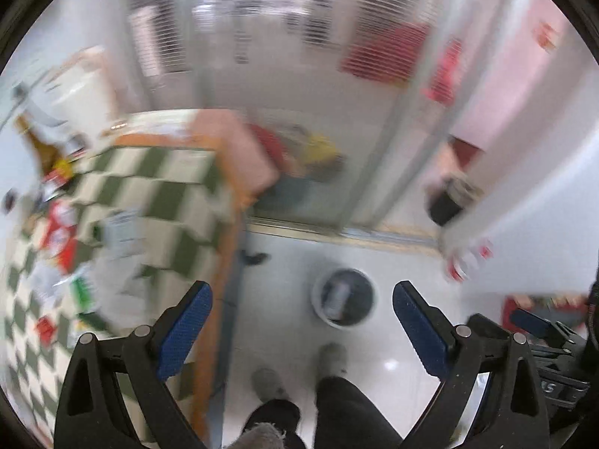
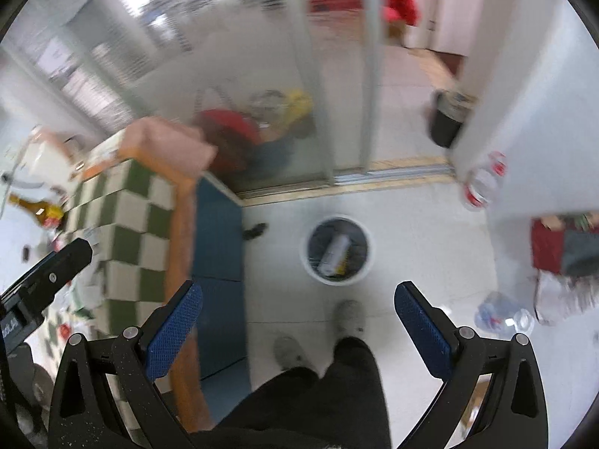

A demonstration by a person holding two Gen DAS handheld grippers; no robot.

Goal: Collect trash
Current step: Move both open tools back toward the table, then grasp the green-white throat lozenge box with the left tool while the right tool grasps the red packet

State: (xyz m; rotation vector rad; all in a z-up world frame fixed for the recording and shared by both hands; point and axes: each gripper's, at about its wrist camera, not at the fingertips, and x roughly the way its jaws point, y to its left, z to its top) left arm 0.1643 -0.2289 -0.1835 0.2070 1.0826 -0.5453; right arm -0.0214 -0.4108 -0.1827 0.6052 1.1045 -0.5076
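Observation:
A white waste bin (image 1: pixel 344 298) with a dark liner stands on the floor and holds some trash; it also shows in the right wrist view (image 2: pixel 337 249). My left gripper (image 1: pixel 302 299) is open and empty, held above the floor beside the table edge. My right gripper (image 2: pixel 298 299) is open and empty, above the floor short of the bin. Scattered trash (image 1: pixel 61 232), red and white wrappers and paper, lies on the green-checked table (image 1: pixel 168 183). A brown bottle (image 1: pixel 41 146) stands at the table's far left. The frames are blurred.
The person's feet (image 2: pixel 318 336) stand on the white floor below the bin. A black bin (image 2: pixel 447 123) stands by the glass door. Plastic bottles (image 2: pixel 503 314) and a red bag (image 2: pixel 550 247) lie on the right. The table's orange edge (image 2: pixel 183 243) is on the left.

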